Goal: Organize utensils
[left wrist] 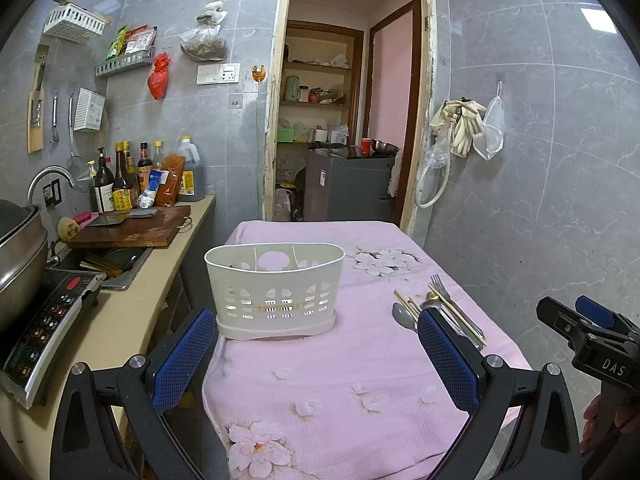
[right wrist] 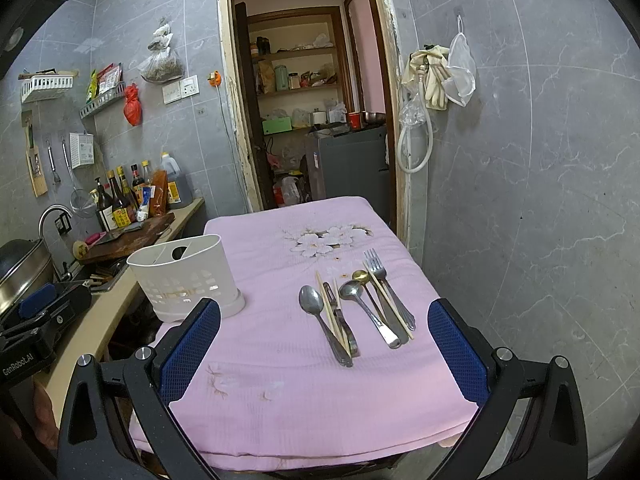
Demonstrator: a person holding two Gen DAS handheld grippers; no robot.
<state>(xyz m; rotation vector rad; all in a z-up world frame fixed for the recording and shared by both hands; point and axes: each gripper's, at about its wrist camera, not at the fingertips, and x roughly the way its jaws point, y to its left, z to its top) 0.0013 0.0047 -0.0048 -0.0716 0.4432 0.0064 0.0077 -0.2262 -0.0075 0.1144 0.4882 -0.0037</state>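
Utensils (right wrist: 356, 308): spoons, fork, chopsticks, loose on the pink tablecloth (right wrist: 280, 360), fully seen only from my right wrist; my left finger hides some. White caddy (left wrist: 275, 288): upright, well left of them. My left gripper (left wrist: 316, 356) and right gripper (right wrist: 324, 356): both spread wide, holding nothing.

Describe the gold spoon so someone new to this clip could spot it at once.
Start at the pink flowered tablecloth, then find the loose cutlery lying right of the white basket. Among the steel spoons, the fork and pale chopsticks, the gold spoon is the only yellow-metal piece, its small round bowl just left of the fork's tines.
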